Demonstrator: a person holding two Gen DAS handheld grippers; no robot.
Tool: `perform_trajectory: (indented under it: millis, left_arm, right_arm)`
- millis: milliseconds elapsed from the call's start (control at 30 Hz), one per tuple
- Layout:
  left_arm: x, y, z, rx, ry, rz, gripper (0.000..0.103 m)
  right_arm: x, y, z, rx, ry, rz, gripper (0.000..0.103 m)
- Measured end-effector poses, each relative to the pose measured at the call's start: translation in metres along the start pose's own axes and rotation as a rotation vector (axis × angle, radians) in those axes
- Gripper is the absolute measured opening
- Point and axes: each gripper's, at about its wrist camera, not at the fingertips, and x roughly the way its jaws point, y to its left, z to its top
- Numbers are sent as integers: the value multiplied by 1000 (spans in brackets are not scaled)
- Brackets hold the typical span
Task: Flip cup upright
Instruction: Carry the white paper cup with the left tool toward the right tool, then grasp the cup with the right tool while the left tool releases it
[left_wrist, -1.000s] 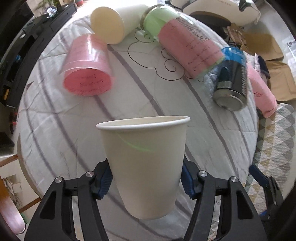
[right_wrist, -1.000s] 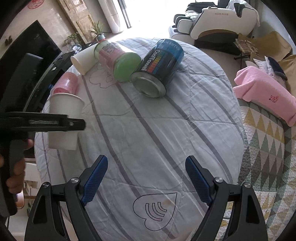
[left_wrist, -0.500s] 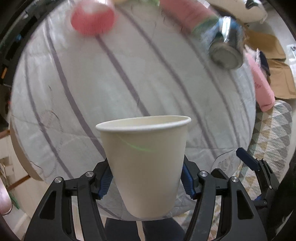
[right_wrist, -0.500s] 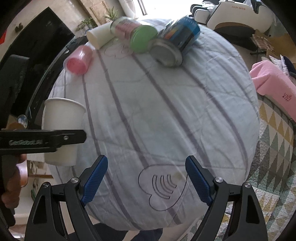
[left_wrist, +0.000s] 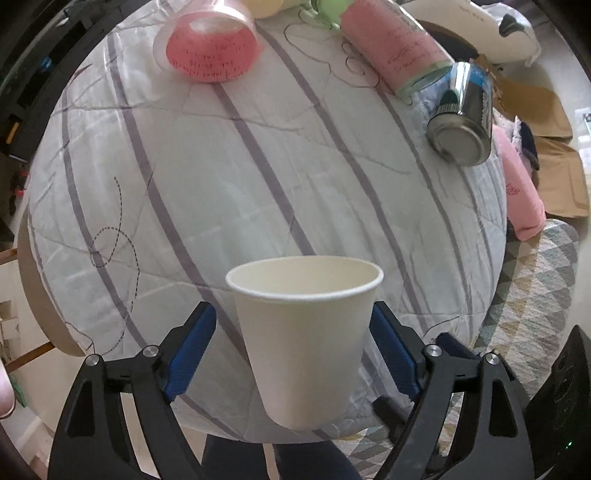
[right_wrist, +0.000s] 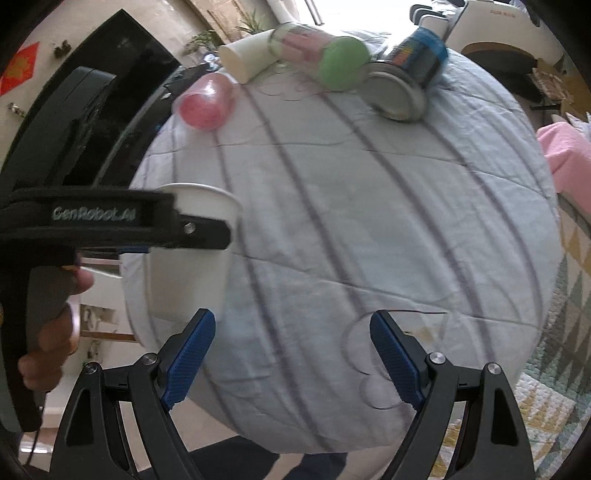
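Observation:
A white paper cup (left_wrist: 303, 343) stands upright, mouth up, between the blue pads of my left gripper (left_wrist: 295, 354), near the front edge of the round table (left_wrist: 258, 177). The left pad stands a little off the cup wall; the right pad is at the wall. I cannot tell whether the cup rests on the cloth. In the right wrist view the same cup (right_wrist: 188, 258) shows at the left behind the left gripper's black body. My right gripper (right_wrist: 291, 354) is open and empty above the table's front edge.
At the far side of the table lie a pink cup (left_wrist: 210, 48), a pink and green cup (left_wrist: 391, 48), a cream cup (right_wrist: 247, 59) and a blue can (left_wrist: 461, 122). A pink cloth (left_wrist: 521, 199) and a patterned rug (left_wrist: 535, 295) are at the right.
Both grippers have pulled back and up from the table. The left gripper's jaws have widened a little around the cup. The cup's inside now shows from above.

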Motion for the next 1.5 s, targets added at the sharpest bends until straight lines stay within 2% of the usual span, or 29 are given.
perform_trajectory:
  millis: [200, 367, 567, 667, 800, 867, 933, 1100, 1167, 1200, 1267, 1400, 1500]
  left_arm:
    - [1, -4, 0, 36, -26, 10, 84]
    - [-1, -6, 2, 43, -18, -55, 86]
    - [-29, 3, -8, 41, -62, -73, 88]
    - [-49, 12, -21, 23, -113, -56, 88]
    - [-73, 37, -41, -3, -173, 15, 92]
    - [-72, 45, -50, 4, -174, 40, 93]
    - [-65, 50, -57, 9, -160, 17, 93]
    - [-35, 36, -59, 9, -139, -55, 93]
    - [-27, 32, -59, 17, -139, -59, 93]
    - [-24, 30, -59, 24, -142, -48, 93]
    - [-19, 25, -58, 34, -139, -36, 93]
    - [-12, 23, -52, 13, -148, -19, 93]
    - [-8, 18, -45, 22, -165, -12, 93]
  right_arm:
    - [7, 8, 6, 12, 5, 38, 87]
    - [15, 13, 15, 27, 9, 79, 87]
    - [23, 18, 26, 20, 21, 134, 87]
    - [29, 24, 37, 1, 35, 147, 87]
    - [38, 26, 54, 43, 56, 204, 87]
    - [47, 25, 64, 88, 83, 236, 87]
    - [57, 24, 75, 123, 107, 274, 87]
    - [91, 24, 89, 164, 216, 241, 87]
    - [95, 27, 90, 153, 229, 238, 80]
    - [93, 29, 90, 144, 221, 235, 69]
    - [82, 31, 89, 127, 195, 249, 69]
    - [60, 36, 90, 59, 110, 223, 69]
    - [41, 41, 89, -19, 15, 170, 69]
